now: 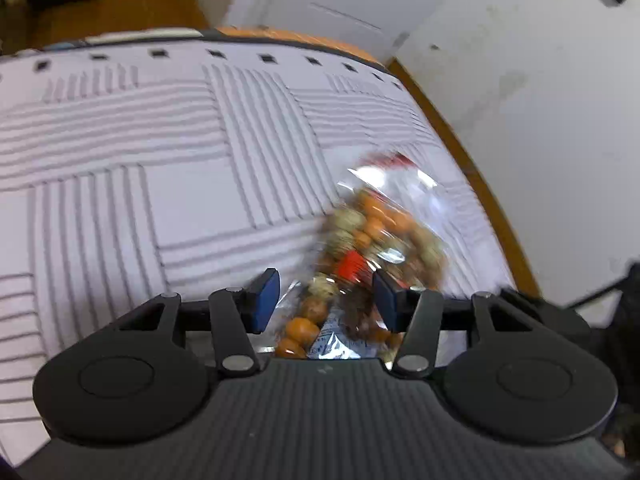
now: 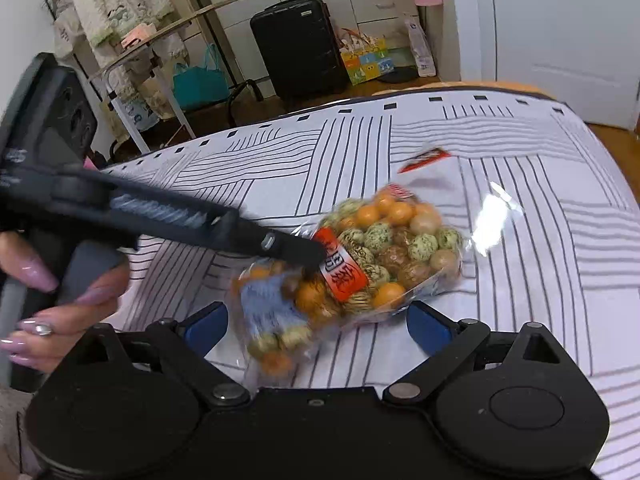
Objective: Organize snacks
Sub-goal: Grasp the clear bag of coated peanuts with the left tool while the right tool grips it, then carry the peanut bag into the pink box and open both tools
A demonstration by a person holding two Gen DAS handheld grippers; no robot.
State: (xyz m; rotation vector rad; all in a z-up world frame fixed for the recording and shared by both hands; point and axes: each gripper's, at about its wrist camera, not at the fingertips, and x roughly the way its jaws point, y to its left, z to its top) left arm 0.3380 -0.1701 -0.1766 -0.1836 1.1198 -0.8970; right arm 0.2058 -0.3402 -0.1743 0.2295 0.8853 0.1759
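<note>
White striped bedding point(image 2: 520, 240) carries a clear bag of coated peanuts point(image 2: 384, 256), its long axis slanting away to the right. Left tool point(image 1: 326, 300) straddles the near end, blue pads apart, not yet pressing; right tool point(image 2: 316, 330), spread wide, sits just behind it.

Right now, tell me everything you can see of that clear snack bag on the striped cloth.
The snack bag is clear crinkly plastic, glinting, packed with round orange, green-speckled and brown balls, with a red-orange printed label across its middle and a small white-and-blue packet near its near end. It lies on the striped cloth, the near end blurred. The left gripper has the bag between its blue pads; the right gripper stands open around its near end.
</note>
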